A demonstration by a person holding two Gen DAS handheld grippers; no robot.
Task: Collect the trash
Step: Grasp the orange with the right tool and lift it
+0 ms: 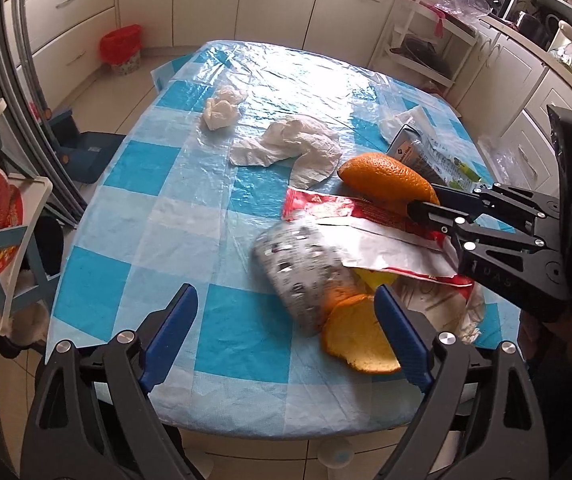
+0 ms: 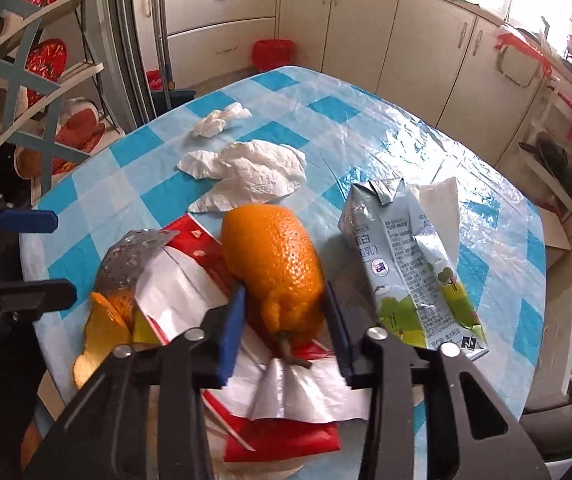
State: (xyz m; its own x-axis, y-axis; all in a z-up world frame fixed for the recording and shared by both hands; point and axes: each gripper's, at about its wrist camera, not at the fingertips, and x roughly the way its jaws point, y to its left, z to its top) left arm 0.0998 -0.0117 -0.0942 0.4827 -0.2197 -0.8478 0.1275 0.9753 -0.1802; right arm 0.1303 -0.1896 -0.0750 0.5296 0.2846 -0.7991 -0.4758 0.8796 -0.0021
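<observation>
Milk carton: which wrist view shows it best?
The right wrist view: the milk carton lies whole and close on the table, its crushed top and printed side clear. In the left wrist view the milk carton is far off, partly hidden behind the orange peel and the right gripper.

The left gripper (image 1: 286, 332) is held tilted downward, and its blue-padded fingers (image 1: 174, 332) are spread wide with nothing pressed between them. The right gripper (image 2: 286, 320) is likewise pitched downward, and its jaws are drawn in around an orange peel (image 2: 274, 264), against which both blue pads (image 2: 232, 332) are set. In the left wrist view, the right gripper is seen reaching in from the right edge.
</observation>
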